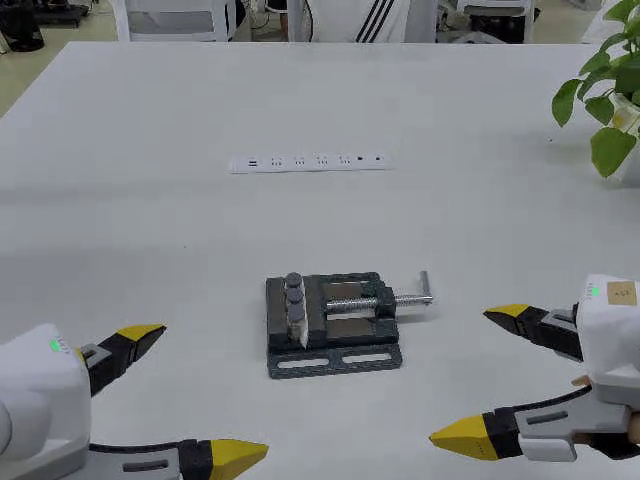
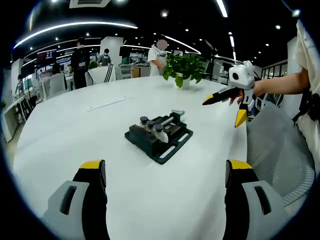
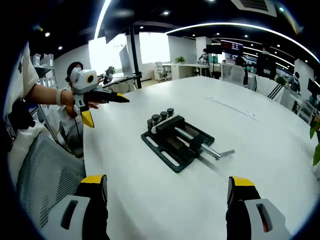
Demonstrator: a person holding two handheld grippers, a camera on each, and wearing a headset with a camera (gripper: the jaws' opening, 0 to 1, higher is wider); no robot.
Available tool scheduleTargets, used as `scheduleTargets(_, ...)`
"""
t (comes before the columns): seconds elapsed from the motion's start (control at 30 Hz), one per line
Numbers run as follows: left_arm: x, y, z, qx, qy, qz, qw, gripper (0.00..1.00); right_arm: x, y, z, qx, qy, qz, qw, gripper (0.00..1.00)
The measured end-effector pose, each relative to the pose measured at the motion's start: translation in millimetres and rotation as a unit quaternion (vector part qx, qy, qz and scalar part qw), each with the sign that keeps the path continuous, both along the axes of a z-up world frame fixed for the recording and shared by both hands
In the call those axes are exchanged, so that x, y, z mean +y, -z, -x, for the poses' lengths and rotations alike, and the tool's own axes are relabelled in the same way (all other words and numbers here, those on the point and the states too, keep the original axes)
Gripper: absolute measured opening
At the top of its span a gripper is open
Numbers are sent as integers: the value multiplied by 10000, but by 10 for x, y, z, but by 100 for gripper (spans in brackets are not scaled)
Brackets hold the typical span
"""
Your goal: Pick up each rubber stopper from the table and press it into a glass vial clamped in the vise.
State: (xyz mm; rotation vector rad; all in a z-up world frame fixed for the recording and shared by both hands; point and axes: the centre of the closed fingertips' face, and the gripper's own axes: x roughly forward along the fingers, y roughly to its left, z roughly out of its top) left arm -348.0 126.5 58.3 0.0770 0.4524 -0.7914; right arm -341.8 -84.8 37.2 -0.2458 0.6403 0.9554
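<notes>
A dark vise (image 1: 333, 325) sits in the middle of the white table (image 1: 300, 110). Three glass vials with dark rubber stoppers (image 1: 294, 297) on top stand clamped in a row at its left jaw, also seen in the left gripper view (image 2: 151, 123) and the right gripper view (image 3: 163, 116). My left gripper (image 1: 185, 395) hovers open at the lower left, well short of the vise, nothing between its yellow tips. My right gripper (image 1: 480, 375) hovers open at the lower right, also holding nothing. I see no loose stopper on the table.
A white power strip (image 1: 308, 161) lies beyond the vise. The vise's screw handle (image 1: 424, 289) sticks out to the right. A potted plant (image 1: 610, 95) stands at the far right edge. Chairs and a seated person are behind the table's far side.
</notes>
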Motion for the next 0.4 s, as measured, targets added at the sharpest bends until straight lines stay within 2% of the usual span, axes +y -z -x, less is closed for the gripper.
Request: scheduleTargets(0.4,-34,3,22,4,-20,57,10000,99,-78,13,54,12,156,-48,9999,99)
